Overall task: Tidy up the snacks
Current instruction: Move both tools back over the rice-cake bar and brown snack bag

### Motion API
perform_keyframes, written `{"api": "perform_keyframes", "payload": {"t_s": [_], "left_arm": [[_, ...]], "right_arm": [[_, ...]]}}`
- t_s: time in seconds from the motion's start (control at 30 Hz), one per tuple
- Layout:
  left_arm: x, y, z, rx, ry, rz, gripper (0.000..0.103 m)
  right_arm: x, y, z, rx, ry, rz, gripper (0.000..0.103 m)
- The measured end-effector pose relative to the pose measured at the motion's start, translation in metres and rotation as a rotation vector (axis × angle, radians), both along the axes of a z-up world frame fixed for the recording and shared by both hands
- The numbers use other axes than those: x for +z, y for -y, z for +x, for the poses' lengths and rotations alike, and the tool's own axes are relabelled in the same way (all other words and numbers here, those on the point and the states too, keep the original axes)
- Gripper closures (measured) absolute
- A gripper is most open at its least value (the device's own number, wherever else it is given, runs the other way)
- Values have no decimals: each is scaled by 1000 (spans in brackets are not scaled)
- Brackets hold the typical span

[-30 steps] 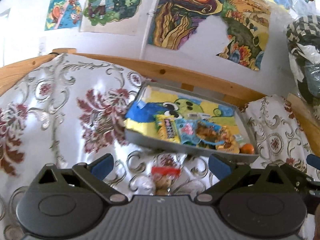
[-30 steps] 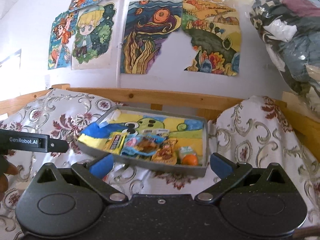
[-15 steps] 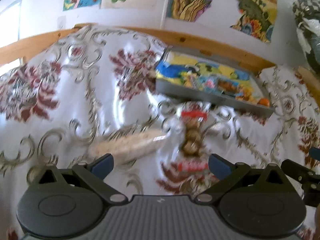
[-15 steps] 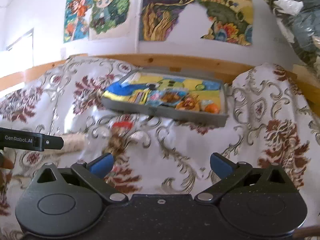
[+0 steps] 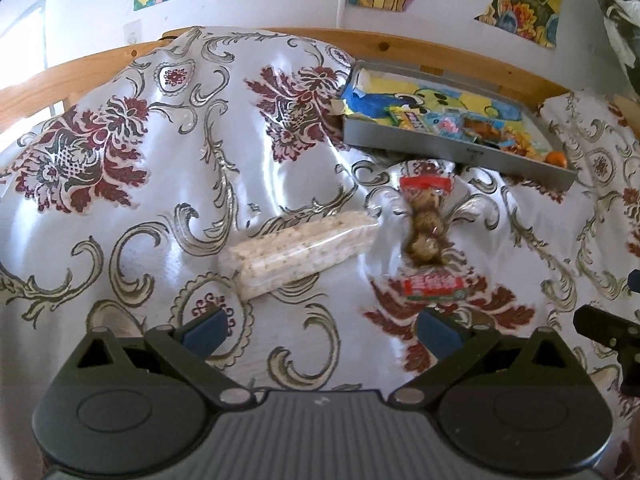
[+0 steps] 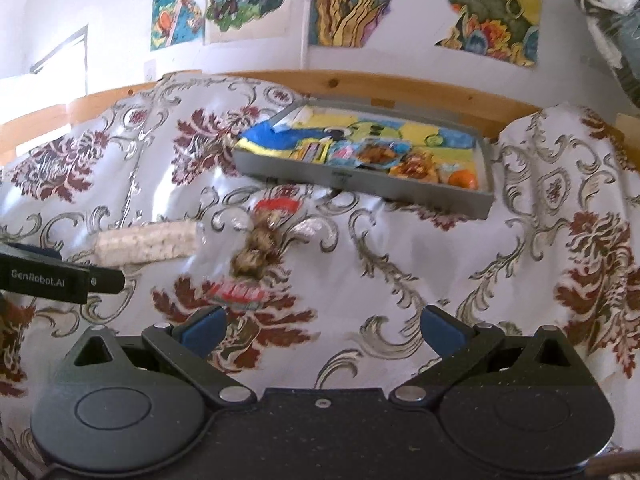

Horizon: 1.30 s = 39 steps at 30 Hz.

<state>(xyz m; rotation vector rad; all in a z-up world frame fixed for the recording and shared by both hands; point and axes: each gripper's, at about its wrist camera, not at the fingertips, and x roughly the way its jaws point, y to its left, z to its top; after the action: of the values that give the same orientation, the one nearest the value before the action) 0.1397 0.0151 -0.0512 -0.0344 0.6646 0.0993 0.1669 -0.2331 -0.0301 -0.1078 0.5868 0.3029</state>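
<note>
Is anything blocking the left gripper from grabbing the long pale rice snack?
Nothing visible does. The left gripper is open, with only bare tablecloth between its fingers and the rice snack. The brown snack packet lies beside it, off to the right.

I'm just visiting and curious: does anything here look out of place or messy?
Two snacks lie loose on the tablecloth outside the grey tray: a pale rice-cracker pack and a clear bag of brown balls. The wall poster looks torn.

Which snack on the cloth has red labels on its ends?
The clear packet of brown balls, with a red strip at each end. The pale rice cracker bar beside it is plain, with no red.
</note>
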Motion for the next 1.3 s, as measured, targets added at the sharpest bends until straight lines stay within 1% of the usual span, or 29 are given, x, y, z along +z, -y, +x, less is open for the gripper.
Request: {"api": "perform_keyframes", "payload": {"t_s": [0.2,0.5,0.6,0.87,1.03,1.13,1.3], "left_arm": [[-5,-5,2,3,-24,30,0],[-3,-7,11,-3,-21,72,0],[-1,-7,14,5,-20,66,0],[5,-11,26,7,20,88,0],[12,-17,36,-5,54,120,0],[16,-20,43,-31,71,145,0],[17,-21,56,-138,77,240,0]], "right_arm": [[-7,-7,4,31,-30,1,1],[-15,-16,15,67,-68,5,1],[-17,-17,19,69,-78,6,1],[-20,-22,39,68,-94,10,1],[-21,-31,54,77,-102,9,1],[-21,-38,64,87,-104,16,1],[-24,-53,82,104,-119,7,1]]}}
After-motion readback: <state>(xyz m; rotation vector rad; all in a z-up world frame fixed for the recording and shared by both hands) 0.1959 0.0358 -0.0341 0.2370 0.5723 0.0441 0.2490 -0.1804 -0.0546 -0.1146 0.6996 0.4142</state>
